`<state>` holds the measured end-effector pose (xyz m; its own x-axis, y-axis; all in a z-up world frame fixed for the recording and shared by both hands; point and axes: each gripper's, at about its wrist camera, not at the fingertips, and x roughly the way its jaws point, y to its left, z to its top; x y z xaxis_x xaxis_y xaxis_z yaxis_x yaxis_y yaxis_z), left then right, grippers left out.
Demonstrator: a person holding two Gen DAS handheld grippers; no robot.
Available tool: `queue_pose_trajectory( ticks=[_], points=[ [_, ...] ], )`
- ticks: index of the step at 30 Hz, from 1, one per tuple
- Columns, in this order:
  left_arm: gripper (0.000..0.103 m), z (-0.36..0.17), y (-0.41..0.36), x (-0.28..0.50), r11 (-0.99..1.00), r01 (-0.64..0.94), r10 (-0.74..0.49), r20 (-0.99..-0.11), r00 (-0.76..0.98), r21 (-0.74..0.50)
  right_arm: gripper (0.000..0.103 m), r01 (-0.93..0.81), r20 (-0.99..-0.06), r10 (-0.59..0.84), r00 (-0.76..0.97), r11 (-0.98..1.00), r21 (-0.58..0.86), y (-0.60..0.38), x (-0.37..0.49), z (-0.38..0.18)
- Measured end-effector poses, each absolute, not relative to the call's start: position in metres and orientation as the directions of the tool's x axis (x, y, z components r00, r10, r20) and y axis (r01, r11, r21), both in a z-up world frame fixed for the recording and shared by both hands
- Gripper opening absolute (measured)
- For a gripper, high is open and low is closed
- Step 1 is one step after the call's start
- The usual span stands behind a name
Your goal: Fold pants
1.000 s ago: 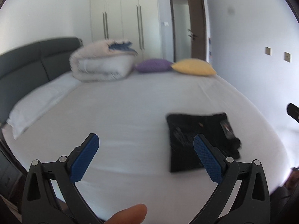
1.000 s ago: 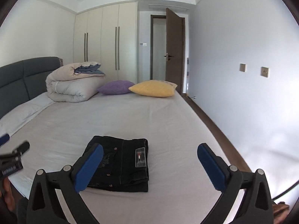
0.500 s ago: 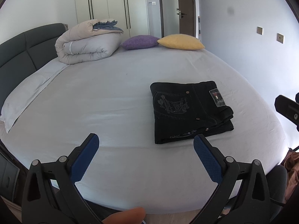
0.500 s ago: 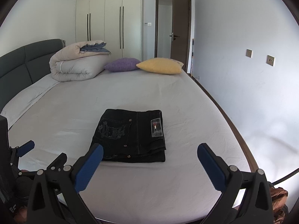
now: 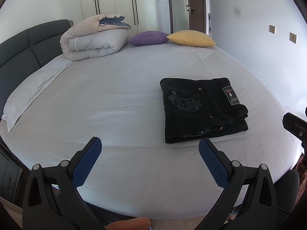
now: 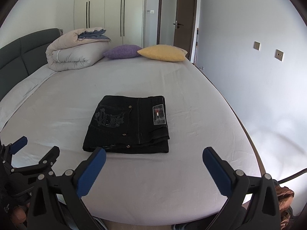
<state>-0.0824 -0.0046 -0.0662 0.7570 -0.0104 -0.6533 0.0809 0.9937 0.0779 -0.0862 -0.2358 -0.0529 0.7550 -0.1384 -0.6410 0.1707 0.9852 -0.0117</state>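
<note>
The pants (image 6: 127, 124) lie on the bed (image 6: 172, 80), already folded into a compact dark rectangle, near the front edge and a little to the right of the middle in the left wrist view; the waistband patch faces up on the right part of the bundle. The cloth looks like black denim, so I judge it rather heavy and stiff for a garment; it should keep its folds and not slide much on the sheet — but the layers can shift against each other if only the top one is pinched. The better place to take hold, I think, is the thick stacked edge at the front, or the two front corners together, so that all layers come along.

The left gripper (image 5: 150, 149) is spread wide and holds nothing; it hovers above the front part of the bed, left of the pants. The right gripper (image 6: 154, 158) is also wide apart and empty, just in front of the bundle and not touching it.

The sheet is pale, soft and almost flat, with light wrinkles only; a rolled duvet (image 5: 94, 38), a purple pillow (image 5: 148, 38) and a yellow pillow (image 5: 191, 38) lie at the far side, well apart from the pants. Beyond are a dark headboard (image 5: 21, 53), a white wardrobe (image 6: 107, 11) and an open door (image 6: 184, 17) — the room is bright.
</note>
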Motion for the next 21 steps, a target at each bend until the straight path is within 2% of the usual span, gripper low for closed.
queue_pose_trajectory(
  ticks=[21],
  points=[
    [0.103,-0.075,0.0,-0.076,0.994,0.077,-0.009,-0.667,0.745,0.072,0.103,0.17,-0.668,-0.146,0.73,0.985,-0.029,-0.233,-0.08,-0.064]
  ],
)
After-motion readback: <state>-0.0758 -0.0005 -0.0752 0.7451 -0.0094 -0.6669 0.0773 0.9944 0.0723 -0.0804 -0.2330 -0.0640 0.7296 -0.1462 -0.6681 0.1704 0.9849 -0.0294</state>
